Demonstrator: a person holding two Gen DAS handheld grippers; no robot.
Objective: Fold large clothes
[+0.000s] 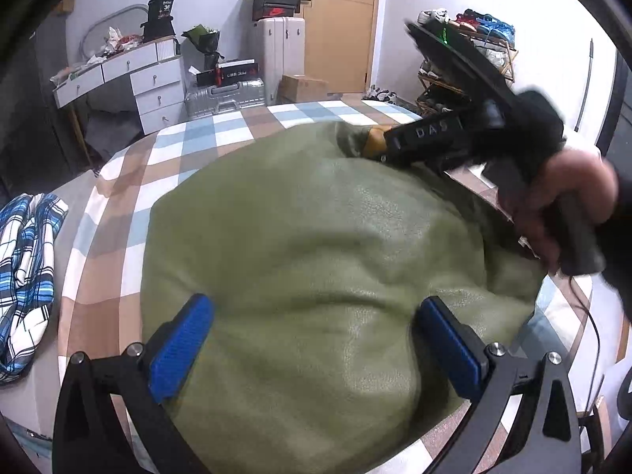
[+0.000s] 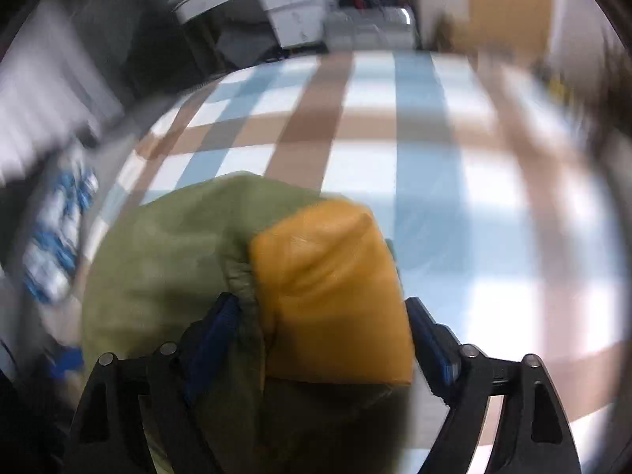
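Green jacket [image 1: 300,237] lies bunched on the checked bed [image 1: 130,181]. Left tool [image 1: 312,339] is open wide above it. Right tool [image 2: 324,339], at two o'clock, is open around its orange cuff [image 2: 328,288].

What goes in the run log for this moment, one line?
stage: folding green garment on checked bed | left gripper: open over garment | right gripper: open around orange cuff | plaid shirt: aside

Checked bedspread [image 2: 454,181] lies open beyond the green garment [image 1: 308,245].
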